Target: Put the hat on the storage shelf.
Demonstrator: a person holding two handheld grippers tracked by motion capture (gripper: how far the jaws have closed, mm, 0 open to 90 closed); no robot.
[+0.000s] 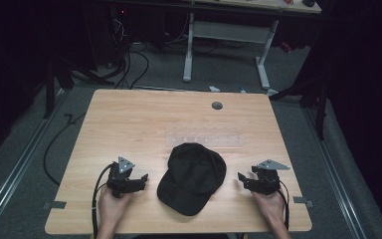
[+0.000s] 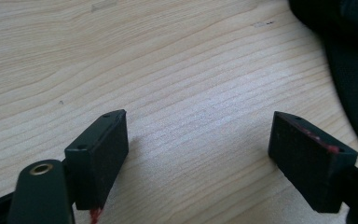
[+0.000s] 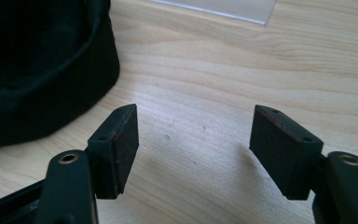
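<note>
A black baseball cap (image 1: 192,176) lies on the wooden table (image 1: 129,119), brim toward the front edge. My left gripper (image 1: 142,180) rests on the table just left of the cap, jaws wide apart with only bare wood between them (image 2: 198,135). The cap's edge (image 2: 354,70) shows at the right of the left gripper view. My right gripper (image 1: 242,179) rests just right of the cap, also open and holding nothing (image 3: 193,135). In the right gripper view the cap (image 3: 37,70) sits at the upper left, apart from the jaws.
A clear plastic strip (image 1: 205,140) lies flat behind the cap, its corner (image 3: 233,8) in the right gripper view. A grey round cap (image 1: 217,105) sits in the table's far side. Beyond the table stand a white desk frame (image 1: 226,47) and floor cables.
</note>
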